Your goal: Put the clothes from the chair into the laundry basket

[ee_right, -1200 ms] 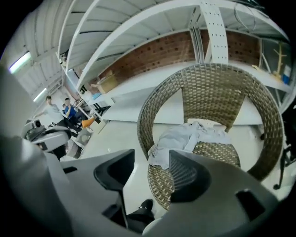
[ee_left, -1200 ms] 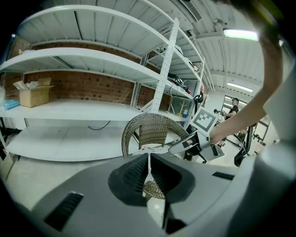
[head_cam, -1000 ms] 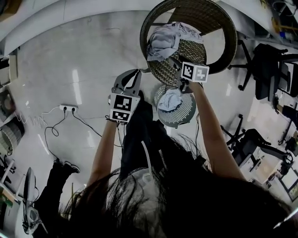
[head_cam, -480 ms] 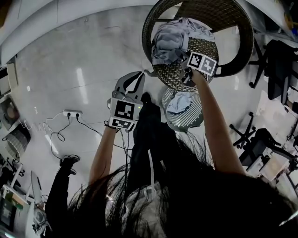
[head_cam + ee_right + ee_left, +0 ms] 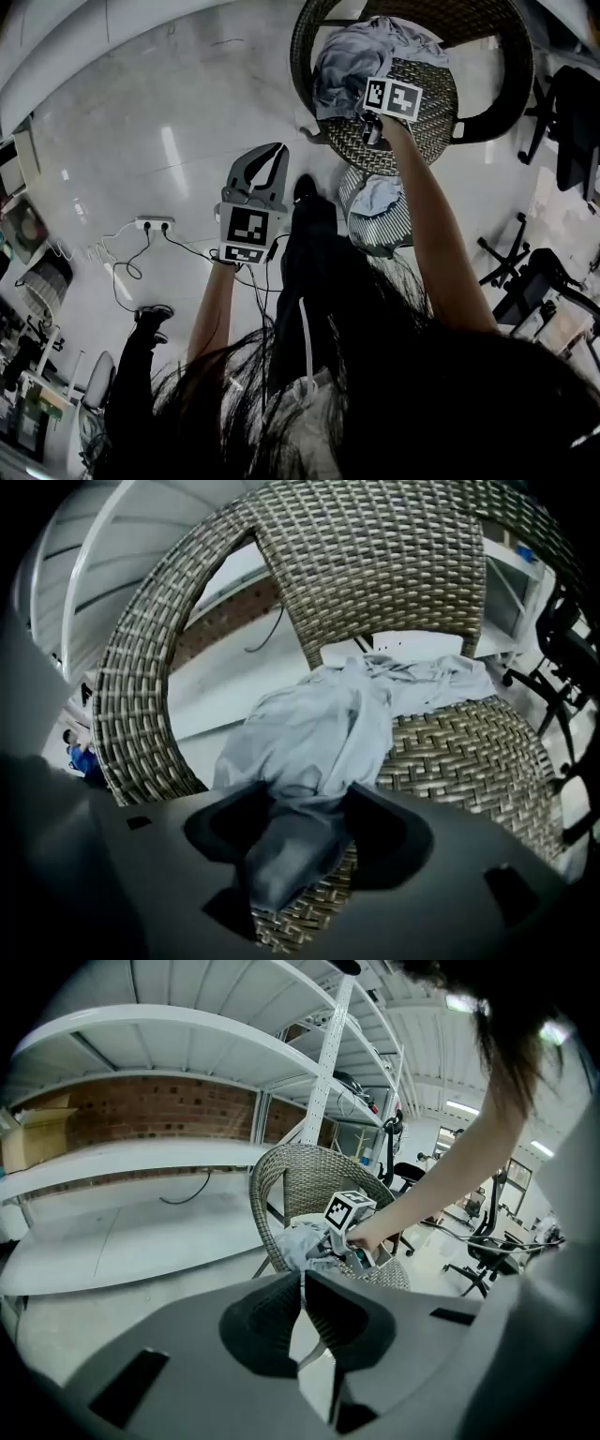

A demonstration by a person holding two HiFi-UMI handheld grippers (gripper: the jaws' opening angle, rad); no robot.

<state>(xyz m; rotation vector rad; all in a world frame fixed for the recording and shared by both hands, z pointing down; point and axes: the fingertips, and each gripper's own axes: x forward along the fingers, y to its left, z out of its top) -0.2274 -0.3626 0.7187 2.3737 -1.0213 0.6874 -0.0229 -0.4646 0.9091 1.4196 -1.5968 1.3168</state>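
A round wicker chair [image 5: 487,103] stands at the top of the head view with a heap of grey clothes [image 5: 352,66] on its seat. Just below it is the striped laundry basket [image 5: 392,234] with one pale cloth [image 5: 373,195] inside. My right gripper [image 5: 364,117] reaches onto the chair. In the right gripper view its jaws stand wide [image 5: 305,808] around a fold of the grey clothes [image 5: 319,733] that hangs over the seat's front edge [image 5: 450,752]. My left gripper [image 5: 267,155] hovers over the floor left of the chair, shut and empty [image 5: 302,1279].
A power strip [image 5: 153,223] with trailing cables lies on the floor at the left. Office chairs [image 5: 572,122] stand at the right. White shelves [image 5: 141,1157] with a cardboard box [image 5: 37,1138] run behind the wicker chair. A person's shoe [image 5: 150,314] is at the lower left.
My right gripper has moved from near the basket up onto the chair seat, against the grey clothes. The left gripper has stayed shut beside it.
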